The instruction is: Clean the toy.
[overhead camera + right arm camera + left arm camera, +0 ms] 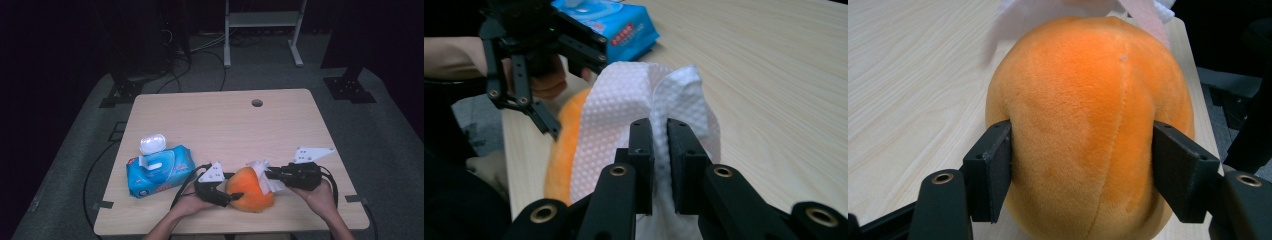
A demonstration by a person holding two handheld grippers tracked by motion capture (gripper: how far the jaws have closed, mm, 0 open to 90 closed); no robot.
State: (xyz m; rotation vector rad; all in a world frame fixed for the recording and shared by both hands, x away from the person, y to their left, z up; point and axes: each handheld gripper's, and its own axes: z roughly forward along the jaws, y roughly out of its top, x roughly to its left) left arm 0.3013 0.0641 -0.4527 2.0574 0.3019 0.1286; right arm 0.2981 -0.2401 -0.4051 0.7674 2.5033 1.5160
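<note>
Nearby, on the left of the pale wooden table [210, 120], lies a blue pack of wet wipes [157, 172] with its white lid [152, 144] flipped up; the red and white printing on the pack is too small and blurred to read. An orange plush ball [247, 189] sits near the table's front edge, between the two hands. The left gripper [227, 195] clasps the plush ball from its left side, and in the left gripper view both black jaws press into the soft orange pile. The right gripper [659, 150] is clenched on a white embossed wipe [624, 105], with a fold of the wipe pinched between its nearly closed jaws. The wipe drapes over the top and right side of the plush ball, hiding that part of it. A round cable hole [257, 103] sits in the table's far side, well apart from everything. Beyond the table stand a white metal frame [262, 20] and loose cables on the grey floor [390, 135]
</note>
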